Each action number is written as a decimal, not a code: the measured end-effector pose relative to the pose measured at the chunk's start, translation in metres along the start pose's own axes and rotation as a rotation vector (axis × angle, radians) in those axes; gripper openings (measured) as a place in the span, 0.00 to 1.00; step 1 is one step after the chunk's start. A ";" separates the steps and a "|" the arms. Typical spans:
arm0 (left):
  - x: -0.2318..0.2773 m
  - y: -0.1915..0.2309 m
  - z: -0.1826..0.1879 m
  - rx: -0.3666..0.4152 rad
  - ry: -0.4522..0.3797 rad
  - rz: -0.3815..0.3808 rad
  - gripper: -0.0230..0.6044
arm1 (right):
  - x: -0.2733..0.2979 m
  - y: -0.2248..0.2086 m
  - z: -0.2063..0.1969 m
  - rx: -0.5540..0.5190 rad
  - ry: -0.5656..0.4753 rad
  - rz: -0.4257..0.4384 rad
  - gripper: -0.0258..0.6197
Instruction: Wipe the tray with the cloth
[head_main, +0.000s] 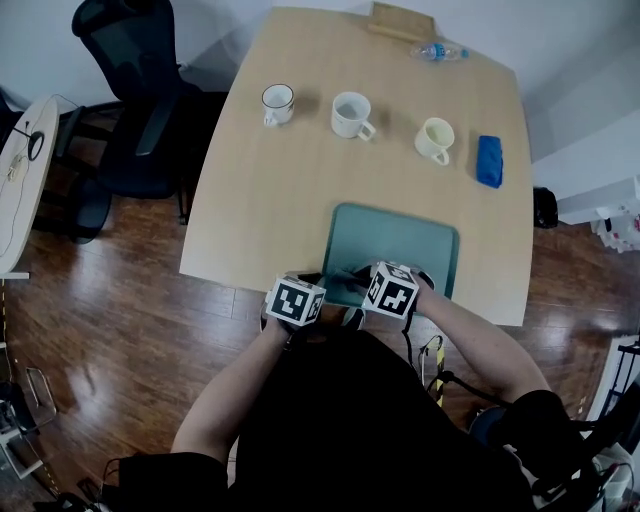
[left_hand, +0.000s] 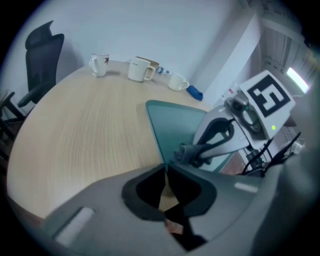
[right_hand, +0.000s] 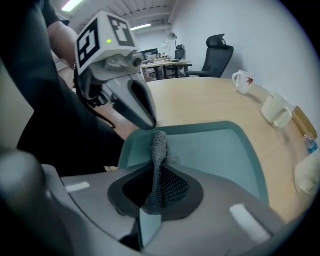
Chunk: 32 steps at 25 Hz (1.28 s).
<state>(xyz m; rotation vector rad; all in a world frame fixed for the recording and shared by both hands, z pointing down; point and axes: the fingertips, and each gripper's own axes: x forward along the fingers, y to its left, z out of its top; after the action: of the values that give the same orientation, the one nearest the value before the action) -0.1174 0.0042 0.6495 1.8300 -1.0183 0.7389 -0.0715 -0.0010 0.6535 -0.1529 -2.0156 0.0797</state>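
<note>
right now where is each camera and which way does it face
Head view: above, looking steeply down at table, tray and cups; both arms show.
Left gripper view: on the left gripper, facing across the table; shut jaws show.
Right gripper view: on the right gripper, facing the tray; jaws pinch the cloth.
Both gripper views share the tray.

In the head view the near edge of the tray (head_main: 400, 235) is hidden under the left gripper (head_main: 320, 283) and right gripper (head_main: 352, 278), and the cloth (right_hand: 159, 150) is too small to make out. In the right gripper view its lower end disappears between the fingers (right_hand: 95, 200), and the bottle (right_hand: 311, 145) is cut off at the right edge.
</note>
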 end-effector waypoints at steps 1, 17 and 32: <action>0.000 0.000 0.000 0.001 0.001 0.000 0.07 | 0.001 0.010 -0.001 -0.001 -0.002 0.021 0.08; 0.000 -0.001 0.001 -0.009 0.001 0.022 0.07 | -0.037 -0.102 -0.017 0.102 -0.034 -0.208 0.08; -0.003 0.003 0.000 -0.026 -0.001 0.022 0.07 | -0.032 -0.099 -0.043 0.179 -0.004 -0.193 0.08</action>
<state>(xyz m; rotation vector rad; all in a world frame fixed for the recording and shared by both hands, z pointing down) -0.1220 0.0048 0.6483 1.7999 -1.0460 0.7349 -0.0262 -0.1044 0.6561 0.1554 -2.0061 0.1375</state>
